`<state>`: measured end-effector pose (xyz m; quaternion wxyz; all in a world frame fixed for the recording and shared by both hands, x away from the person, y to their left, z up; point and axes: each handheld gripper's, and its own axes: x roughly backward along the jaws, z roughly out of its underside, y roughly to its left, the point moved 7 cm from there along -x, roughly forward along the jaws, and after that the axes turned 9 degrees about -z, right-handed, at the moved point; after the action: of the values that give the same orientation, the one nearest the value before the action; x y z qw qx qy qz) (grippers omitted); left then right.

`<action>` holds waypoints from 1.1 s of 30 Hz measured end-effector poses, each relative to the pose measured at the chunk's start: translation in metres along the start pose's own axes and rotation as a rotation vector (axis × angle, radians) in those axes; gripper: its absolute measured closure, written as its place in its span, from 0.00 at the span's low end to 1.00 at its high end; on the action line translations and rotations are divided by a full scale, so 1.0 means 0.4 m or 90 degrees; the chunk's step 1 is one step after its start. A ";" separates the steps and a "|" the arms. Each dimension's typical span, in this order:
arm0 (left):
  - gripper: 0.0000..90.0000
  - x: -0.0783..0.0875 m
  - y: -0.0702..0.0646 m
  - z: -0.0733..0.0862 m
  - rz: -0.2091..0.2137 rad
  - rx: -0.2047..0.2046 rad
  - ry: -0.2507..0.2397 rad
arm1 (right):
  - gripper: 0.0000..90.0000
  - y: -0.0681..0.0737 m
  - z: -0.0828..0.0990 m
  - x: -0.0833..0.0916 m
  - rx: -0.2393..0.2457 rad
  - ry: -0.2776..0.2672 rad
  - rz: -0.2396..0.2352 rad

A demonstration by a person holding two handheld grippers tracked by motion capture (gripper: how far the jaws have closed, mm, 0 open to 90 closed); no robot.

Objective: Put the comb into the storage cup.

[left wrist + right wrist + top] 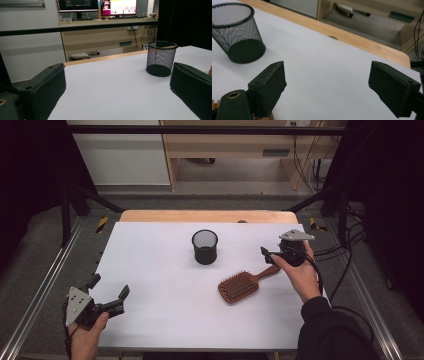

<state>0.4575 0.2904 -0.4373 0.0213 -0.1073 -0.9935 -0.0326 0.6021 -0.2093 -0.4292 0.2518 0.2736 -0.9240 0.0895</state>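
Brown wooden paddle hairbrush (240, 285) is lying flat on the white table (165, 320), bristles up, a bit right of centre, with its handle angled up toward the right gripper (266, 253). That gripper sits right over the tip of the handle, jaws spread wide and nothing pinched between them; in the right gripper view you just get a sliver of the brush (215, 103) poking in at the bottom left, below the left jaw, so it's just beside the brush but not clamped on it. Whether it's actually touching the handle, I can't tell. Black wire mesh pen cup (205, 247) stands upright behind the brush, near the middle of the table and clearly apart from it; it also turns up in the left gripper view (161, 58) and the right gripper view (237, 32). Over at the near left corner of the table, the left gripper (108, 291) is held low with its jaws wide apart too, nothing in them, well away from the brush and the cup.
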 end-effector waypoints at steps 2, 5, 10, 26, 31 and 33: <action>0.01 0.000 0.000 0.000 0.001 0.001 0.000 | 0.17 0.003 0.005 -0.013 0.000 0.011 -0.002; 0.01 -0.001 0.000 0.000 0.001 -0.001 0.000 | 0.21 0.006 0.011 -0.027 0.002 0.023 -0.008; 0.01 -0.002 -0.004 0.001 0.004 -0.007 0.002 | 0.36 0.008 0.025 -0.041 0.017 0.050 -0.014; 0.01 -0.002 -0.004 0.002 0.005 -0.008 0.004 | 0.88 0.011 0.074 -0.075 0.083 0.135 -0.008; 0.01 -0.002 -0.004 0.001 0.001 -0.009 0.003 | 0.97 0.021 0.088 -0.081 0.101 0.151 -0.028; 0.01 -0.002 -0.005 0.001 0.003 -0.009 0.003 | 1.00 0.023 0.095 -0.085 0.102 0.157 -0.038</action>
<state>0.4580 0.2883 -0.4379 0.0232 -0.1095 -0.9929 -0.0402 0.6058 -0.1976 -0.4796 0.3435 0.3068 -0.8673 0.1889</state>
